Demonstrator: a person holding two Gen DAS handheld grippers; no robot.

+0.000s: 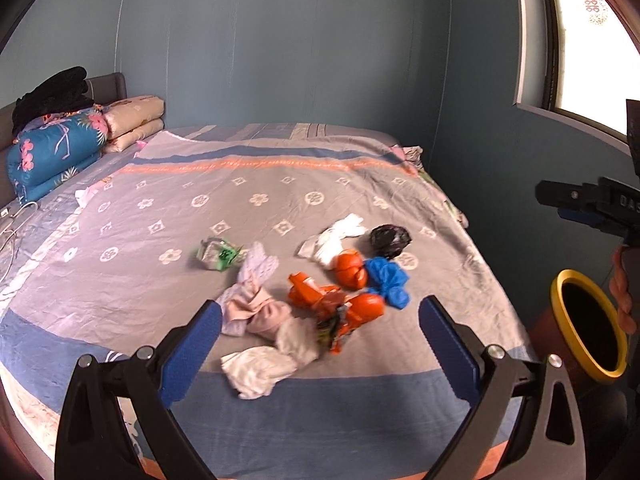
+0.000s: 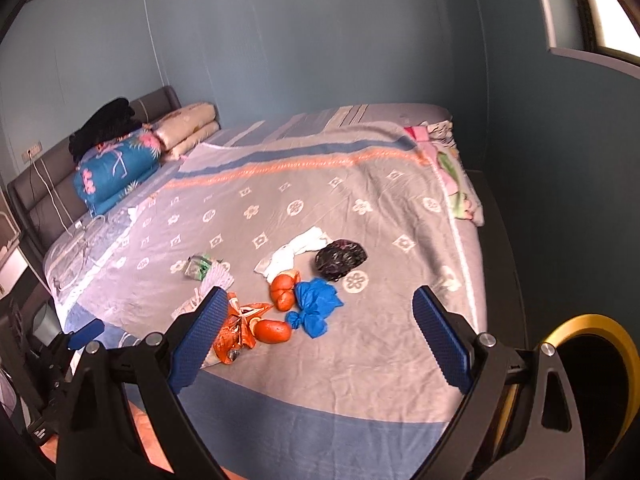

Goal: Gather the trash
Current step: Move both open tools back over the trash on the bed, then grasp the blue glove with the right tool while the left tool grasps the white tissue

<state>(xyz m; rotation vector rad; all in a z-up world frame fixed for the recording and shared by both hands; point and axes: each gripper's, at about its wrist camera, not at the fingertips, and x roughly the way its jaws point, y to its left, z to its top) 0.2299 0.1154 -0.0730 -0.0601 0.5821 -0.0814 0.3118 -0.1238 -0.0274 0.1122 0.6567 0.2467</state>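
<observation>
Trash lies in a loose pile on the bed: two orange peels (image 1: 351,270) (image 2: 284,290), a knotted blue bag (image 1: 388,278) (image 2: 316,306), a black bag (image 1: 390,240) (image 2: 340,258), an orange wrapper (image 1: 316,296) (image 2: 236,332), a green wrapper (image 1: 219,254) (image 2: 198,268) and white tissues (image 1: 336,240) (image 2: 296,252). Pale crumpled cloths (image 1: 256,312) lie at the near side. My left gripper (image 1: 320,306) hangs open above the pile's near edge, holding nothing. My right gripper (image 2: 320,296) is open too, above the bed's front, empty. A bin with a yellow rim (image 1: 588,328) (image 2: 592,328) stands right of the bed.
A folded blue floral quilt (image 1: 56,148), beige pillows (image 1: 134,120) and black clothing (image 1: 52,96) sit by the headboard at the far left. White cables (image 2: 76,240) trail over the left edge. A blue wall and a window (image 1: 580,40) close off the far and right sides.
</observation>
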